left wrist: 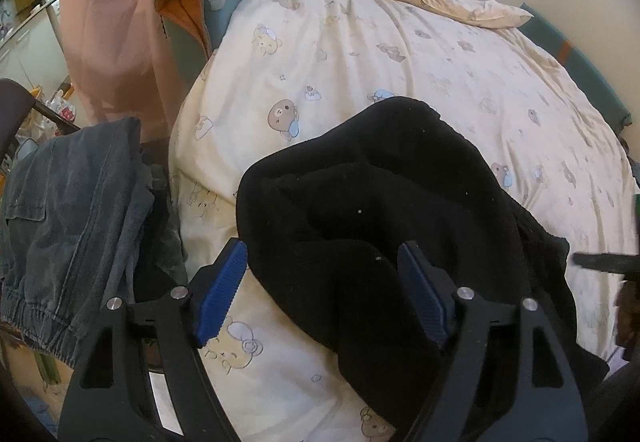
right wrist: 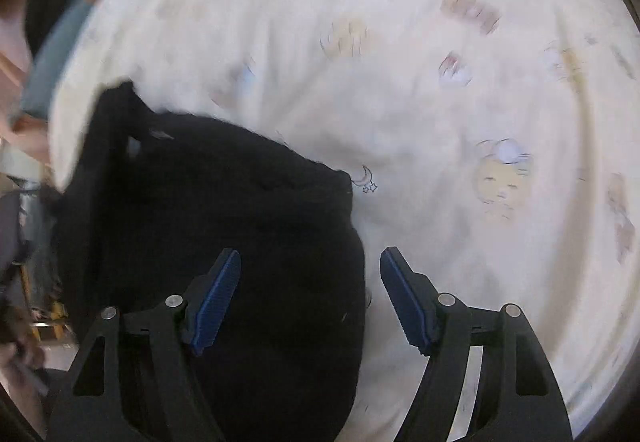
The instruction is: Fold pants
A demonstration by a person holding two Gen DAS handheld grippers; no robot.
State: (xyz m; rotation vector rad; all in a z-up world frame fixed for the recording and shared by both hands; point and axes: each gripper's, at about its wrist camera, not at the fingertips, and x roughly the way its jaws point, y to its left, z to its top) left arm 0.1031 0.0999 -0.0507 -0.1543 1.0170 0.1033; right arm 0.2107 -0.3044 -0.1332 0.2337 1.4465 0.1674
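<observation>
Clearly the black pants [left wrist: 380, 210] are soft and limp; with left gripper [left wrist: 322, 290] and right gripper [right wrist: 310, 294] released, pinch hems.

A home bedroom: a bed under a cream bear-print duvet [left wrist: 360, 54], a peach curtain [left wrist: 112, 14] just left of it, and kitchen cabinets [left wrist: 24, 42] glimpsed farther left, beyond that curtain.

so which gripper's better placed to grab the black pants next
Probably the left gripper: it is open with the black pants bunched between its fingers. The right gripper, also open, straddles only their edge.
</observation>
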